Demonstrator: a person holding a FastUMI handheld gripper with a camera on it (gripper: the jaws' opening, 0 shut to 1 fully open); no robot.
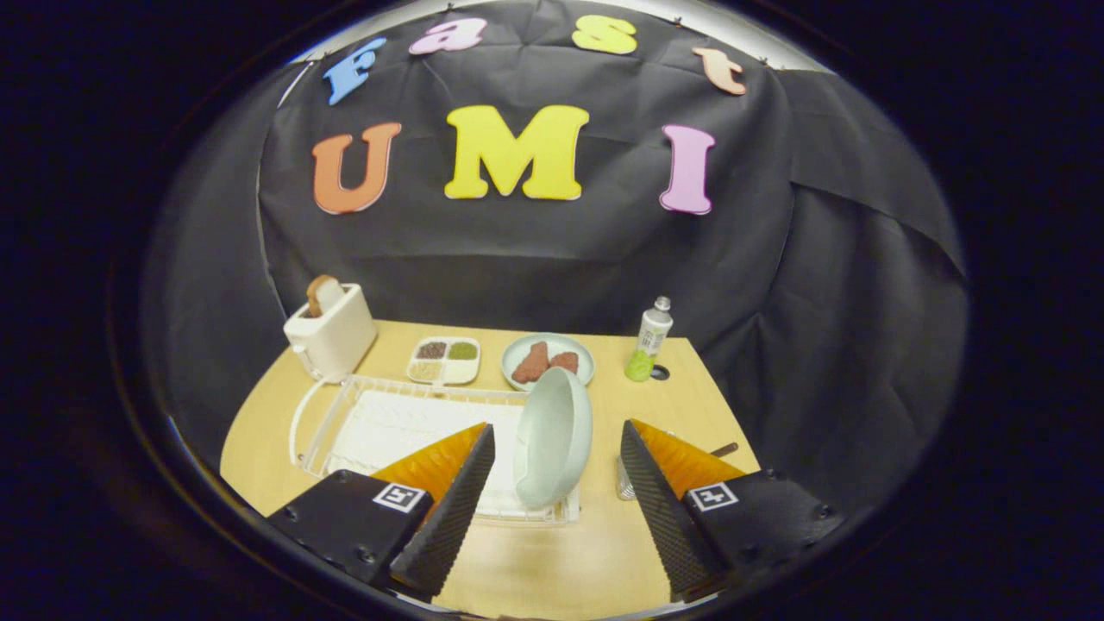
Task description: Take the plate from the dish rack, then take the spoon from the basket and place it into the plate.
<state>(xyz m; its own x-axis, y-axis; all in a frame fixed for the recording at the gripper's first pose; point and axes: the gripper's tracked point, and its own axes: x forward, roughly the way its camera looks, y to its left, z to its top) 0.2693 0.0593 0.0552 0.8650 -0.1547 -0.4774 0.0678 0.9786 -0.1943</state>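
A pale green plate [555,457] stands on edge at the right end of the white wire dish rack [321,431], which sits on a wooden table [535,561]. My gripper [557,429] is open, its two fingers wide apart on either side of the plate and not touching it. Just behind the right finger [655,500] a small clear container [623,481] peeks out. A thin dark handle [724,449] sticks out beyond that finger; I cannot tell whether it is the spoon.
Behind the rack stand a white toaster [332,335] holding a slice of bread, a divided dish [444,360] of grains, a round plate [576,345] with brown food pieces and a small green bottle [649,341]. A white mat lies inside the rack.
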